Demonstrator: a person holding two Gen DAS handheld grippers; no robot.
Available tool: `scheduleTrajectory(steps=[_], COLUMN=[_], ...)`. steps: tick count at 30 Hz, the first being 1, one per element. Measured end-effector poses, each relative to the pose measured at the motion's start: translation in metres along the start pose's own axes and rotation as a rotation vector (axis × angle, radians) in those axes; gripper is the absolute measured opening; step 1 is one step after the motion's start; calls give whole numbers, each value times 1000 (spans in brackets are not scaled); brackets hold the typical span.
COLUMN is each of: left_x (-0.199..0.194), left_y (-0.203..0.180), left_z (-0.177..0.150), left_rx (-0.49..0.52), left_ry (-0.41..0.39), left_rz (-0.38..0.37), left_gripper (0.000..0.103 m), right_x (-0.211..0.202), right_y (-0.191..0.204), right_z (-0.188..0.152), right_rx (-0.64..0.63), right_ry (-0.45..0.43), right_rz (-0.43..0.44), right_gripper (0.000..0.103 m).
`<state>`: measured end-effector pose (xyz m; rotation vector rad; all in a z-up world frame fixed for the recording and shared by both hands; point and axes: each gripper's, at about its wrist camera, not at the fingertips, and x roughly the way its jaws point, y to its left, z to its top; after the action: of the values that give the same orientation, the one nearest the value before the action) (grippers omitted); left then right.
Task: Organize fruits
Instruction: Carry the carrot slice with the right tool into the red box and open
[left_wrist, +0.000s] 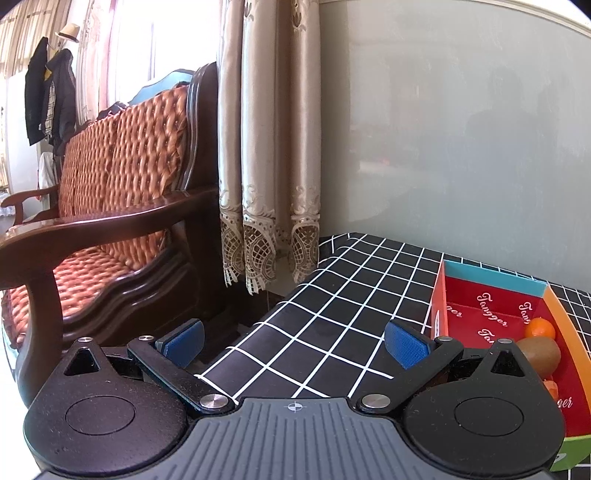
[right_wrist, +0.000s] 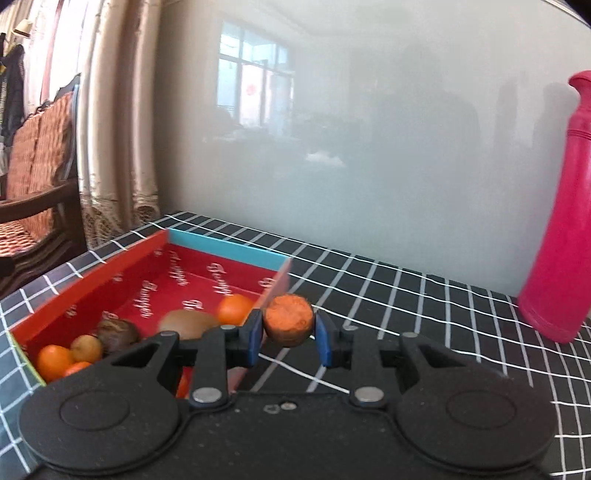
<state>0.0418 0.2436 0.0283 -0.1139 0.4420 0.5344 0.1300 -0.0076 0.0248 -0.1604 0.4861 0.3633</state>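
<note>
Orange fruit (right_wrist: 289, 319) pinched in right tool (right_wrist: 289, 334); left tool (left_wrist: 293, 341) wide open, empty.

Left wrist view: sits low behind the left gripper (left_wrist: 293, 343), tilted slightly down over the checked tablecloth (left_wrist: 332, 314), facing a wooden sofa (left_wrist: 110, 206) at 10 o'clock and curtain (left_wrist: 266, 147) at 12. Red box (left_wrist: 491, 314) close, at 3 o'clock.

Right wrist view: behind the right gripper (right_wrist: 290, 332), tilted down, facing a glossy wall (right_wrist: 369, 147) at 12. Same box (right_wrist: 110, 273) close at 9 o'clock.

Shared: box, cloth, curtain, sofa, wall.
</note>
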Motion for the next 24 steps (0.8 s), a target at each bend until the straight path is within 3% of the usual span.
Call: scheduleTrajectory(steps=[14, 22, 23, 24], left_x=[-5, -14, -15, -17], left_y=[0, -14, -18, -22], left_z=[-9, -7, -6, -6], left_rx=[55, 56, 59, 63], left_ry=[31, 14, 9, 7], left_rz=[8, -29, -36, -45], left_gripper=[103, 103, 103, 103], right_x=[1, -2, -3, -3], right_y=[41, 60, 62, 64], right_z=[-1, -5, -5, -6], right_rx=[-17, -59, -69, -87], right_ry=[12, 20, 20, 27], right_rz=[110, 144, 148, 147], right_gripper=[28, 29, 31, 48])
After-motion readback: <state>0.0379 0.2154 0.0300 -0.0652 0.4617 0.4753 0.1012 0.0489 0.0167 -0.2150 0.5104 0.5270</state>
